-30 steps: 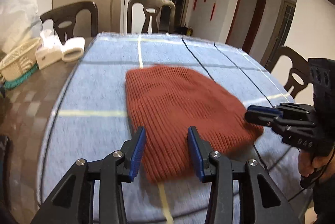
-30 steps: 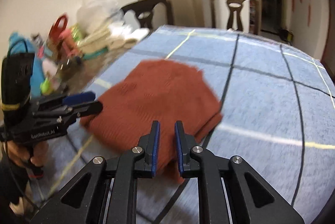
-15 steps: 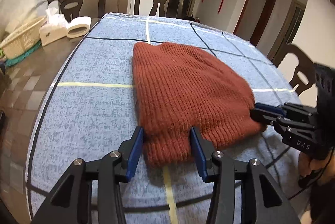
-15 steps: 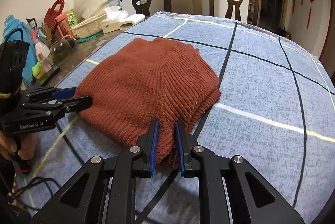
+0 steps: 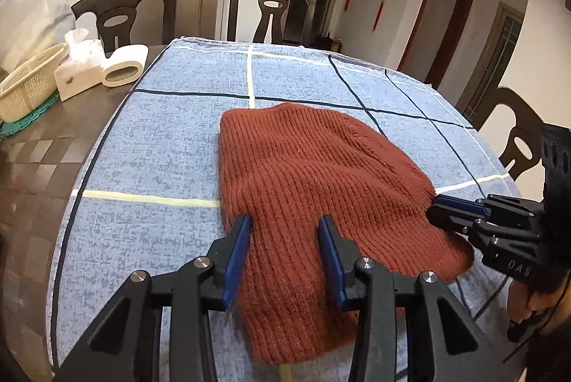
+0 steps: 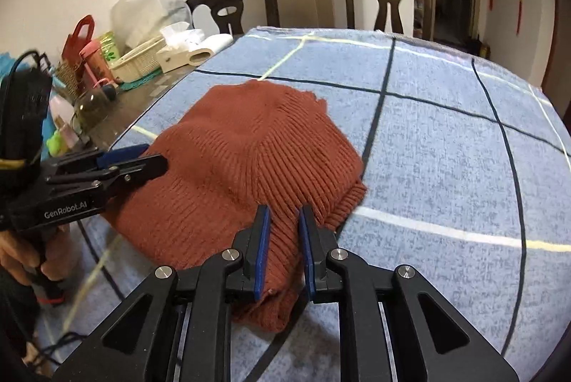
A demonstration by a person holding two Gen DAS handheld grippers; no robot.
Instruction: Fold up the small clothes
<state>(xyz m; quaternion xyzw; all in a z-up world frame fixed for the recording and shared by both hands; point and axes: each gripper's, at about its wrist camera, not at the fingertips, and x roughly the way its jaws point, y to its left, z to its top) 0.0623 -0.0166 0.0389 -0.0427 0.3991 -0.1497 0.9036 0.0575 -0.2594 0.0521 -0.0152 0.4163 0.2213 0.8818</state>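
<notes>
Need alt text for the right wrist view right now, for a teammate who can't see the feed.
A rust-red knitted garment lies folded on a blue checked tablecloth, its near edge between the narrowly parted fingers of the right gripper. The left gripper reaches in from the left at the garment's edge. Chairs and table clutter sit behind.

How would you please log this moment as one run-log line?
item: rust-red ribbed knit garment, flat on blue checked cloth | left tongs: open astride hem | right tongs: pinching corner
</notes>
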